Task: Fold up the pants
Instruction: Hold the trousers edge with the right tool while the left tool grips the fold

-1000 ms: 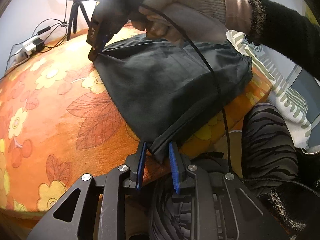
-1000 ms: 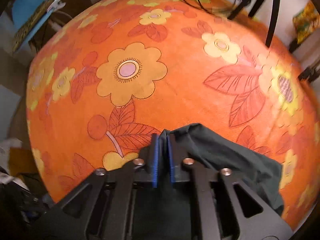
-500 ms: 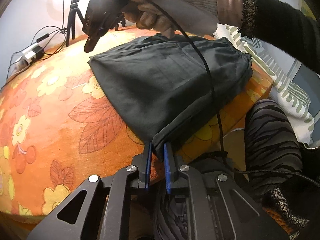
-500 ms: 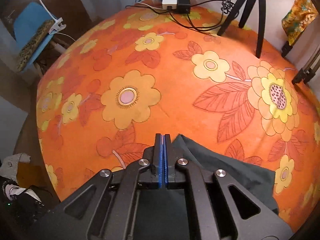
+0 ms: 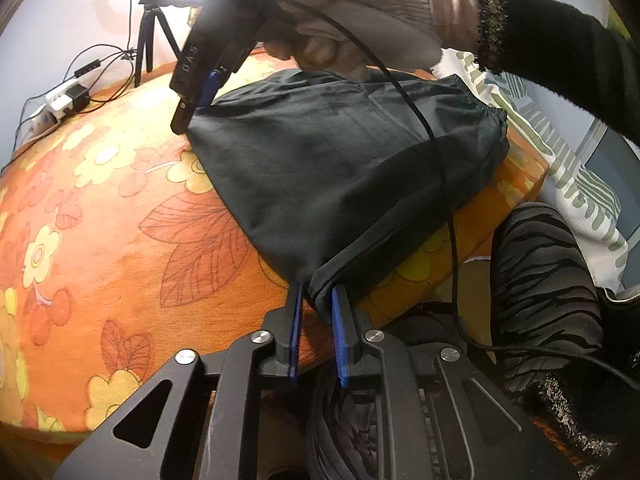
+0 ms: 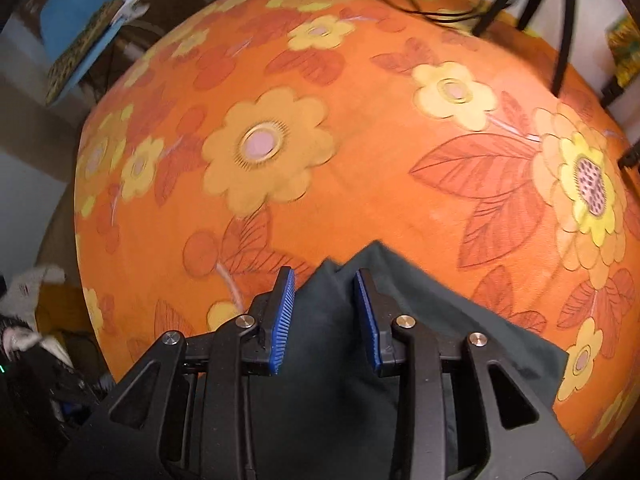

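The left gripper has its blue pads parted a little, with the near corner of the pants sitting between them; the cloth looks loose there rather than pinched, so I judge it released or about to be. The right gripper is spread wider, its pads standing clear on either side of a raised ridge of dark cloth at the far corner, gripping nothing.

The pants lie folded into a compact dark rectangle on the orange floral cover. In the left wrist view they run from the 6 o'clock edge, at the left gripper, up toward 12 o'clock, where the right gripper, held in a gloved hand, meets the far corner at about 11 o'clock. The gathered waistband shows at about 2 o'clock. A black cable from the right gripper drapes across the cloth.

The step in hand looks like the letting go after a fold is laid down, both corners set on the cover. The next move calls for lifting both grippers straight away without dragging the top layer, then either smoothing the ridge at the far corner or taking hold of an edge for a further fold.
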